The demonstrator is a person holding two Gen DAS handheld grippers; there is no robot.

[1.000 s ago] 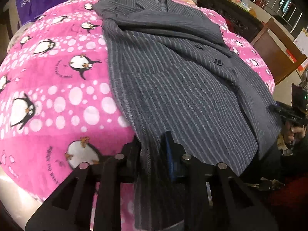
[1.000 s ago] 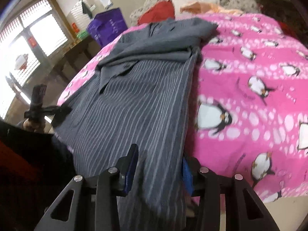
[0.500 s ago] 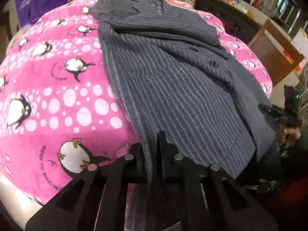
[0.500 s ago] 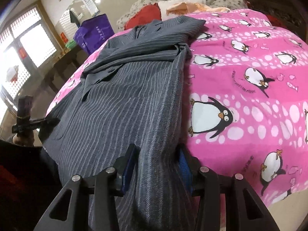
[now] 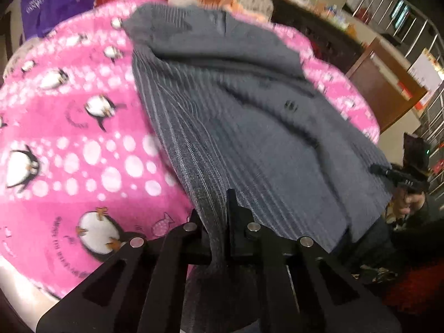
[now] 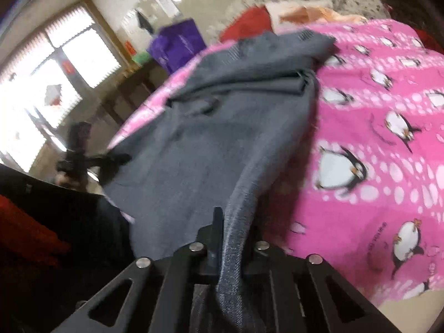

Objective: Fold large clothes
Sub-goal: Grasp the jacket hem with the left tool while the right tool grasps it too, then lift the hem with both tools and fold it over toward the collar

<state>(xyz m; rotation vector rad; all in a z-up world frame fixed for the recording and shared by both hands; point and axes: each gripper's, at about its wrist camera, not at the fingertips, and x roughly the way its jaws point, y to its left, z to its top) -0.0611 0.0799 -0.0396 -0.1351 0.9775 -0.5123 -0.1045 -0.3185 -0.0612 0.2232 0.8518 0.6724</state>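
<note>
Since a second ago both hem corners have risen off the penguin blanket (image 5: 69, 149). Item: striped coat (image 5: 249, 127), collar end on the blanket, near hem lifted for folding. Left gripper (image 5: 215, 222) and right gripper (image 6: 234, 236), our jaws pinching cloth.

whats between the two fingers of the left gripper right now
A bunched fold of the grey striped coat, pinched by the left gripper; the left wrist view shows it.
</note>
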